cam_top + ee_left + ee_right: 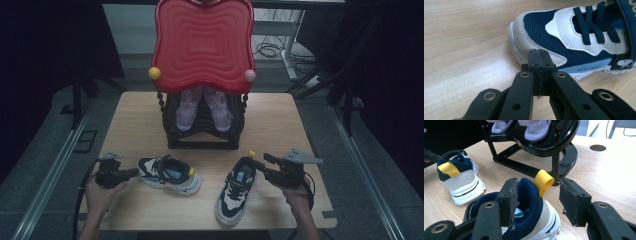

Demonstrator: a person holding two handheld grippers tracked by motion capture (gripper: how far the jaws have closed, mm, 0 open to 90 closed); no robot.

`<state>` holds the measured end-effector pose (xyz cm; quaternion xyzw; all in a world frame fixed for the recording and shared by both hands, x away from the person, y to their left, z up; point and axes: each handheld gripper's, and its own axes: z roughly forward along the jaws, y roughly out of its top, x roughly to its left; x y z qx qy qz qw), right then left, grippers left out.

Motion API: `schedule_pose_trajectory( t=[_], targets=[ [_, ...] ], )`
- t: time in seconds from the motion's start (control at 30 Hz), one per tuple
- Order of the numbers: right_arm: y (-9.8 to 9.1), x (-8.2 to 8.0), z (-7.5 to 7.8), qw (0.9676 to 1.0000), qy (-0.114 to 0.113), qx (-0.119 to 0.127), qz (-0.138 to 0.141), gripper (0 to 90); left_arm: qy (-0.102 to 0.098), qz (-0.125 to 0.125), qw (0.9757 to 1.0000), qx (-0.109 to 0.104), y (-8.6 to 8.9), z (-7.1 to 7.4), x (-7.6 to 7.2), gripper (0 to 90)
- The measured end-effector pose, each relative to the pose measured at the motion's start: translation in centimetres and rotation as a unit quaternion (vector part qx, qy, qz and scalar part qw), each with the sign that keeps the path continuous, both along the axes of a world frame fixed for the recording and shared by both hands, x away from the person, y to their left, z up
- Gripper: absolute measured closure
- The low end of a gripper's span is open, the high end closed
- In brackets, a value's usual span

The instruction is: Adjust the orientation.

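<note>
Flanking two sneakers [170, 175], level hand-held grippers [136, 172].

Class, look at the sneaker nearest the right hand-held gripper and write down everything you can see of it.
The right sneaker is navy mesh with cream panels, dark laces, a thick white sole and a yellow heel loop. It stands upright on the wooden table, heel toward the black shoe rack, toe toward the person. The right hand-held gripper is open, straddling the heel wall: one jaw inside the collar, the other outside, clear of the heel.
</note>
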<state>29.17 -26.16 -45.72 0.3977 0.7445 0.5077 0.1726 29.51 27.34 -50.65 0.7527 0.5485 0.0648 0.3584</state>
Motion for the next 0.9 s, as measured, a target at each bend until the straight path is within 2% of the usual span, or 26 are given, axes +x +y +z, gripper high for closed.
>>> schedule_pose_trajectory(
  t=[0.17, 0.2, 0.67, 0.77, 0.9],
  targets=[
    [0.2, 0.0, 0.0, 1.0, -0.001, -0.002, 0.004, 48.7, 0.002, 0.001, 1.0, -0.003, -0.1, 0.0, 1.3, 90.0],
    [0.2, 0.0, 0.0, 1.0, -0.001, -0.002, 0.004, 48.8, 0.001, 0.001, 1.0, -0.009, -0.1, 0.0, 1.5, 90.0],
    [0.4, 0.0, 0.0, 0.9999, 0.0, -0.001, 0.01, 48.7, -0.005, -0.006, 0.9999, -0.012, -1.2, 0.3, 2.9, 90.0],
    [0.4, 0.0, 0.0, 0.9999, 0.001, -0.001, 0.011, 48.7, -0.012, -0.002, 0.9998, -0.015, -1.1, 0.4, 2.9, 90.0],
    [0.4, 0.0, 0.0, 0.9999, -0.001, 0.0, 0.012, 48.7, -0.034, 0.009, 0.9992, -0.02, -0.8, 1.3, 2.0, 89.3]
  ],
)
